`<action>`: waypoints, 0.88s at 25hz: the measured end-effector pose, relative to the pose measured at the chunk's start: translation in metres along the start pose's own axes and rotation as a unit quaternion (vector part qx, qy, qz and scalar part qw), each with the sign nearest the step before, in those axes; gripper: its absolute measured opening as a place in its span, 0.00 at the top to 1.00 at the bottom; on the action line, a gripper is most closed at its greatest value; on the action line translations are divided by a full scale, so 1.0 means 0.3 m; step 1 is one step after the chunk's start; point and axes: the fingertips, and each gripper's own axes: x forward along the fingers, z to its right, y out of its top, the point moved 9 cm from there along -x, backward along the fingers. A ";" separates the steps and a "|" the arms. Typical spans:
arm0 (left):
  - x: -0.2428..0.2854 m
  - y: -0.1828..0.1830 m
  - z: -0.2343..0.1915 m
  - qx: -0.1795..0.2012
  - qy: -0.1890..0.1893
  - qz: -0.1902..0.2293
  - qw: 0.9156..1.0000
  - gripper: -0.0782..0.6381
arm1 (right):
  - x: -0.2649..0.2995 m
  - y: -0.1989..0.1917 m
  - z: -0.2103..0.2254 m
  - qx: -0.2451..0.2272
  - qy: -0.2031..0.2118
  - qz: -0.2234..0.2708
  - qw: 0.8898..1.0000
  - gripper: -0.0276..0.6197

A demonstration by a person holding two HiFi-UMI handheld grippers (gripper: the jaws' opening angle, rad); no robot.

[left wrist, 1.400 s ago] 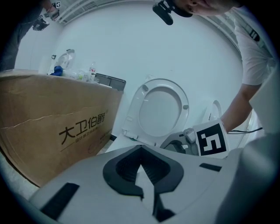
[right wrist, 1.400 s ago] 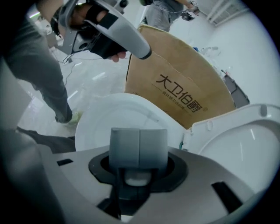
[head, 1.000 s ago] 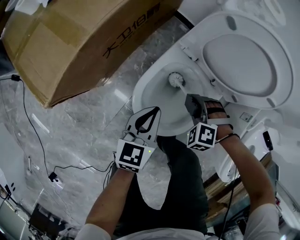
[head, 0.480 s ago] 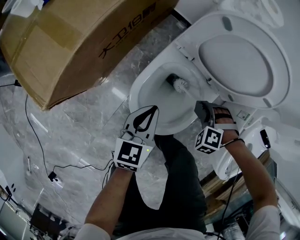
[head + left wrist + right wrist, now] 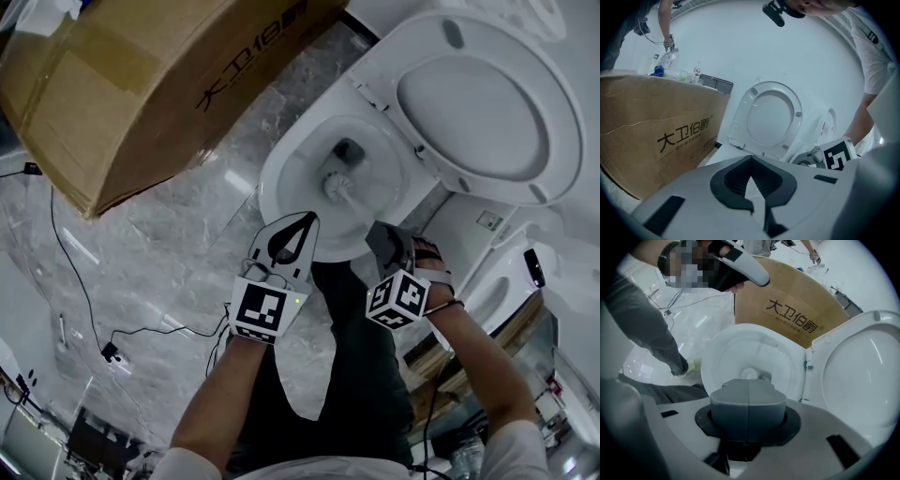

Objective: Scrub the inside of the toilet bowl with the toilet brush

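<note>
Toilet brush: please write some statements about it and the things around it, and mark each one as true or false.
1. The head of the toilet brush is inside the toilet bowl. True.
2. The left gripper holds the brush. False: the right gripper is shut on its handle, and the left gripper is shut on nothing.
3. The toilet lid is raised. True.
4. The cardboard box lies inside the bowl. False: it stands beside the toilet, outside the bowl.
</note>
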 end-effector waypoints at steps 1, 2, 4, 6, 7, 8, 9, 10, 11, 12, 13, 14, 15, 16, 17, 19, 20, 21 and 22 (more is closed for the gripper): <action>-0.001 -0.003 -0.003 0.001 -0.001 -0.001 1.000 0.88 | 0.002 0.023 -0.017 0.008 0.003 0.011 1.000 0.72; -0.002 -0.007 -0.006 0.002 -0.002 -0.003 1.000 0.88 | 0.008 0.047 -0.032 0.014 0.003 0.020 1.000 0.72; -0.001 -0.015 -0.013 0.005 -0.003 -0.004 1.000 0.88 | 0.031 0.090 -0.050 0.021 -0.001 0.032 0.999 0.72; 0.006 -0.025 -0.020 0.006 -0.003 -0.007 1.000 0.88 | 0.064 0.112 -0.047 0.027 -0.011 0.031 0.999 0.72; 0.011 -0.028 -0.024 0.008 -0.004 -0.007 1.000 0.88 | 0.082 0.115 -0.039 0.031 -0.015 0.029 0.999 0.72; 0.017 -0.031 -0.029 0.009 -0.004 -0.007 1.000 0.88 | 0.099 0.113 -0.028 0.036 -0.019 0.026 0.999 0.72; 0.023 -0.034 -0.036 0.010 -0.004 -0.007 1.000 0.88 | 0.117 0.109 -0.017 0.042 -0.022 0.023 0.999 0.72; 0.029 -0.037 -0.043 0.011 -0.004 -0.006 1.000 0.88 | 0.134 0.103 -0.006 0.048 -0.025 0.021 0.998 0.72; 0.036 -0.041 -0.050 0.011 -0.003 -0.006 1.000 0.88 | 0.150 0.099 0.002 0.053 -0.028 0.019 0.998 0.72; 0.044 -0.046 -0.055 0.010 -0.002 -0.007 1.000 0.88 | 0.164 0.095 0.007 0.057 -0.030 0.017 0.998 0.72; 0.052 -0.051 -0.058 0.010 -0.003 -0.007 1.000 0.88 | 0.176 0.093 0.009 0.058 -0.033 0.015 0.998 0.72; 0.060 -0.054 -0.058 0.010 -0.004 -0.008 1.000 0.88 | 0.187 0.092 0.011 0.060 -0.035 0.014 0.998 0.72; 0.069 -0.057 -0.056 0.011 -0.006 -0.008 1.000 0.88 | 0.197 0.092 0.011 0.061 -0.037 0.012 0.997 0.72; 0.077 -0.058 -0.055 0.012 -0.008 -0.008 1.000 0.88 | 0.207 0.094 0.013 0.063 -0.040 0.011 0.997 0.72; 0.086 -0.060 -0.054 0.013 -0.011 -0.008 1.000 0.88 | 0.217 0.097 0.016 0.065 -0.042 0.010 0.997 0.72; 0.102 -0.060 -0.053 0.016 -0.014 -0.008 1.000 0.88 | 0.239 0.105 0.029 0.069 -0.047 0.007 0.996 0.72; 0.109 -0.060 -0.055 0.018 -0.015 -0.009 1.000 0.88 | 0.251 0.108 0.039 0.072 -0.049 0.005 0.996 0.72; 0.115 -0.060 -0.057 0.019 -0.015 -0.009 1.000 0.88 | 0.261 0.112 0.050 0.075 -0.052 0.003 0.996 0.72; 0.121 -0.061 -0.060 0.020 -0.015 -0.009 1.000 0.88 | 0.272 0.113 0.061 0.077 -0.054 0.001 0.996 0.72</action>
